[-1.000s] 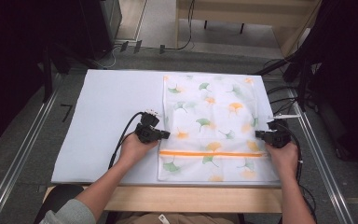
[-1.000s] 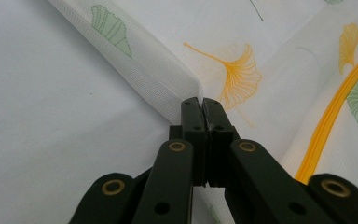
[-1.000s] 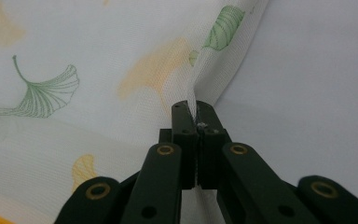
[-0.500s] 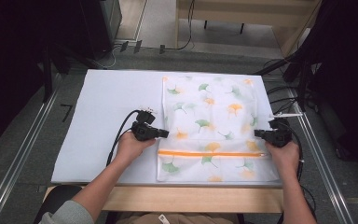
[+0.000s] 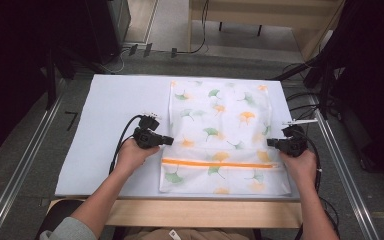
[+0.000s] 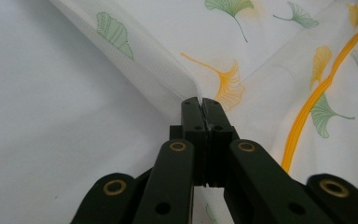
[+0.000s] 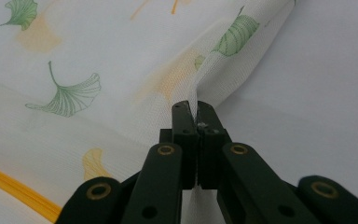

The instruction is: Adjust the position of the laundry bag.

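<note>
A white mesh laundry bag [image 5: 220,120] printed with green and orange ginkgo leaves lies on the pale mat, its orange zipper [image 5: 220,162] running across the near part. My left gripper [image 5: 169,140] is shut on the bag's left edge [image 6: 193,91], lifting it into a ridge. At the opposite side my right gripper [image 5: 271,142] pinches the right edge [image 7: 196,100] the same way. In both gripper views the black jaws meet with thin mesh caught between them.
The pale mat [image 5: 110,105] covers the table, bare to the left of the bag. Metal rails [image 5: 25,170] run along both sides of the table. Cables [image 5: 305,95] lie at the right and trail from each gripper.
The near part of the bag has been drawn toward the table's front edge, with both grippers still clamped on its side edges. The left hand has shifted slightly.
</note>
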